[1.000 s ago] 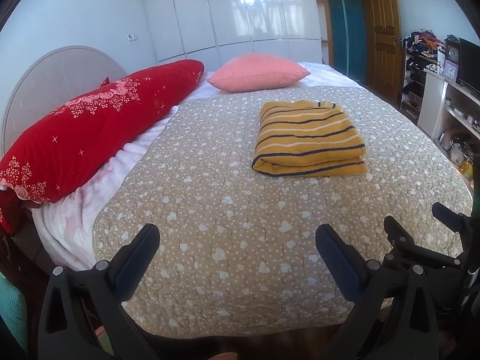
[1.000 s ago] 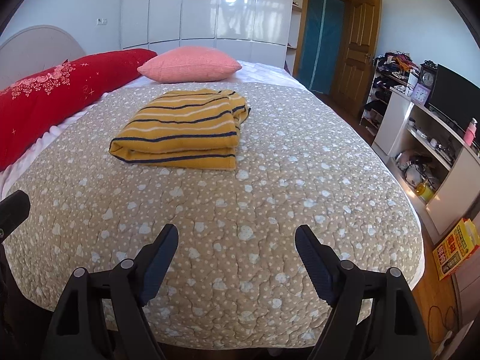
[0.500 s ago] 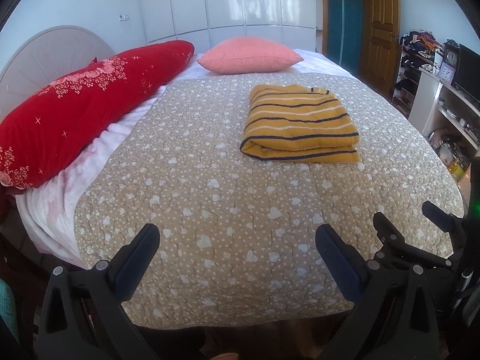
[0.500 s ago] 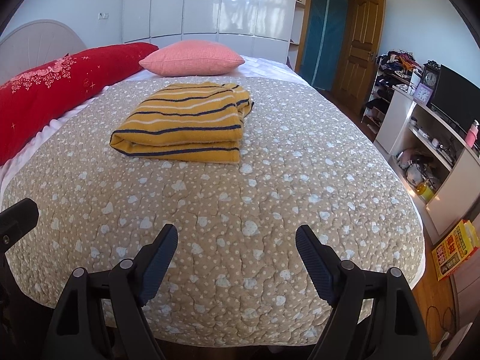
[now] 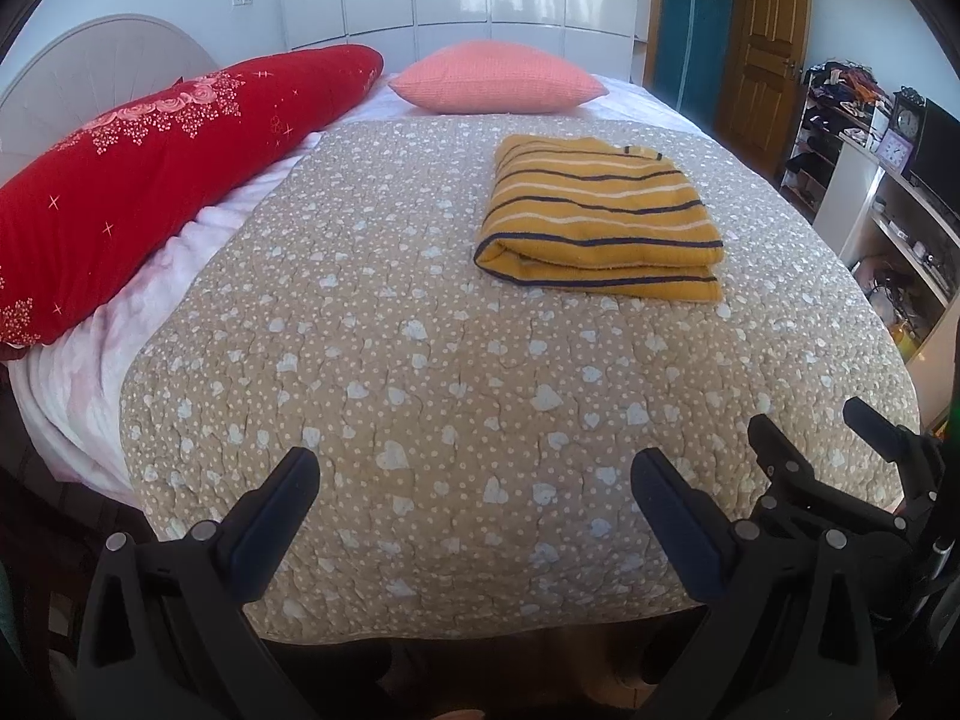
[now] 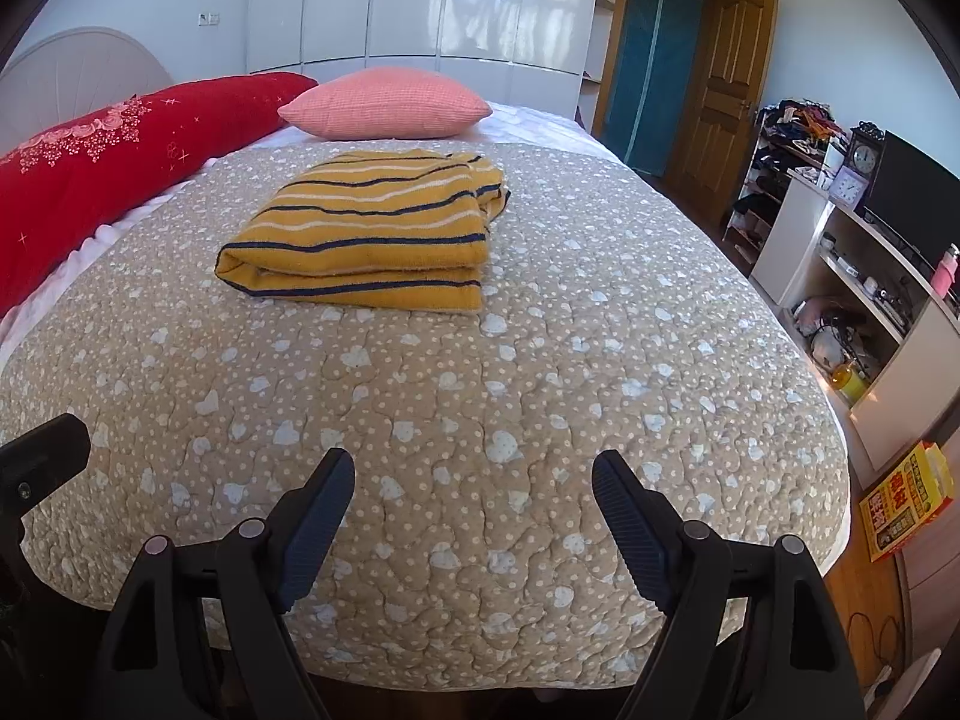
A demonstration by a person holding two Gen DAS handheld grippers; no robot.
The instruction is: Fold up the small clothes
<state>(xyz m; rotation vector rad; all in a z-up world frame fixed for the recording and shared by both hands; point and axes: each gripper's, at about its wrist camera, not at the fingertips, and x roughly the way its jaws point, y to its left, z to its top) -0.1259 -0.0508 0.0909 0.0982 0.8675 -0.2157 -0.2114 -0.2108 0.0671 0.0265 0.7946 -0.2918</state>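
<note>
The sweater (image 5: 600, 219), yellow with dark and white stripes, lies folded into a compact stack on the bed (image 5: 420, 360), in the far half of the quilt and a little right of centre in the left wrist view. In the right wrist view it (image 6: 366, 234) sits left of centre, with its thick folded edge toward the near side and its neck end toward the pink pillow (image 6: 387, 103). The layers look even and nothing trails out except a small bunching at the far right corner.

The left gripper (image 5: 474, 495) hangs over the near edge of the bed with its jaws wide apart and nothing between them. The right gripper (image 6: 473, 495) is likewise over the near edge, jaws apart and empty, well apart from the sweater.

Judged from this, the folding of this garment looks finished: it is squared, stacked and released. No other loose clothing shows on the quilt, so what remains is, at most, tidying that far corner or fetching another piece from outside the views. The red bolster (image 5: 150, 174) along the left side is clear of the sweater.
</note>
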